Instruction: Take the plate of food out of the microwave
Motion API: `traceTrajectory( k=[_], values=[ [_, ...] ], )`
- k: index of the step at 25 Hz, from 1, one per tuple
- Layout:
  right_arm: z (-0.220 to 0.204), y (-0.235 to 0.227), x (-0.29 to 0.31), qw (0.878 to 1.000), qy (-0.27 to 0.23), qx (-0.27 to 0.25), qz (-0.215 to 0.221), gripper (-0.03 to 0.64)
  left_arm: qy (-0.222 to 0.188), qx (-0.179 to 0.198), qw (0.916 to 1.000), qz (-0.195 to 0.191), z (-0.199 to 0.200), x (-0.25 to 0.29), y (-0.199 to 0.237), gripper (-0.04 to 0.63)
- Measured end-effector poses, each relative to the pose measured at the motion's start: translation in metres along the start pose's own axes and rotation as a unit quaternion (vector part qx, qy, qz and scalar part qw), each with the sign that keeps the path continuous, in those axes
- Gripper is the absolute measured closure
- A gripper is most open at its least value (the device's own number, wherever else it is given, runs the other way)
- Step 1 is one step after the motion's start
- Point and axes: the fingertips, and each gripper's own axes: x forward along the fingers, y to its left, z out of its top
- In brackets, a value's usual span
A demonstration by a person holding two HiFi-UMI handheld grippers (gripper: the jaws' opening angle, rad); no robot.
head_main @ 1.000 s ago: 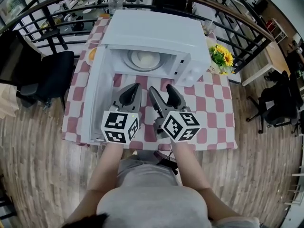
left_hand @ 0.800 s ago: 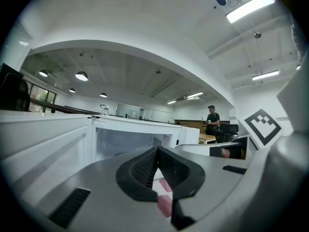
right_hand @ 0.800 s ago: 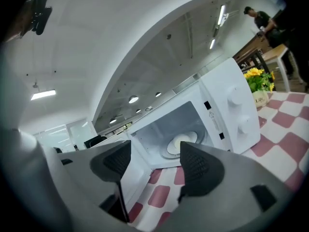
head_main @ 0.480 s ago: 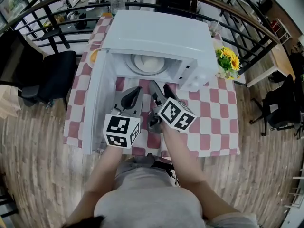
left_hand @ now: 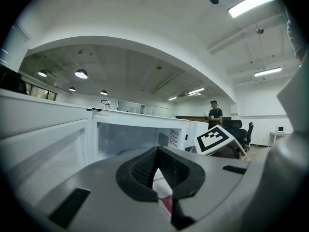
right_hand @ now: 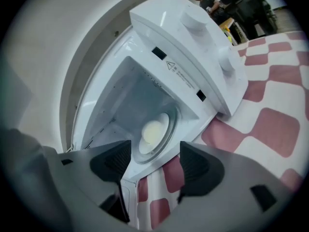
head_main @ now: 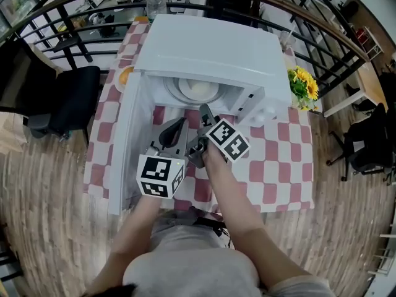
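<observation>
In the head view the white box-shaped microwave [head_main: 210, 42] stands on the red-and-white checked bench [head_main: 278, 159] with its door [head_main: 127, 141] swung open to the left. The round white plate of pale food [head_main: 197, 90] lies inside on the turntable. The left gripper [head_main: 175, 127] and the right gripper [head_main: 207, 115] are both just before the opening. In the left gripper view the jaws are pressed together on nothing. In the right gripper view the jaws are wide apart and frame the plate without touching it. What the food is, I cannot say. I judge that the opening is done, while the grasp and the lifting out remain.
</observation>
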Motion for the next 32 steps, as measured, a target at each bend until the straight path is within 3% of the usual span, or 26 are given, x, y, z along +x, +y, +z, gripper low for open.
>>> traceTrajectory(
  k=[7,17,26,32],
  values=[
    [-0.004,-0.014,0.031,0.997,0.001,0.068,-0.041,0.298,-0.006,0.001,0.9999,-0.008,0.001,-0.002,0.005,0.592],
    [-0.011,-0.031,0.065,0.982,0.008,0.144,-0.120,0.298,-0.007,-0.001,0.9999,-0.009,-0.004,-0.003,0.013,0.592],
    [-0.017,-0.046,0.073,0.967,0.024,0.169,-0.188,0.308,-0.001,-0.004,1.0000,-0.003,-0.010,-0.003,0.019,0.593],
    [-0.017,-0.047,0.072,0.967,0.032,0.171,-0.184,0.320,0.000,-0.005,1.0000,0.006,-0.010,-0.005,0.024,0.592]
  ],
)
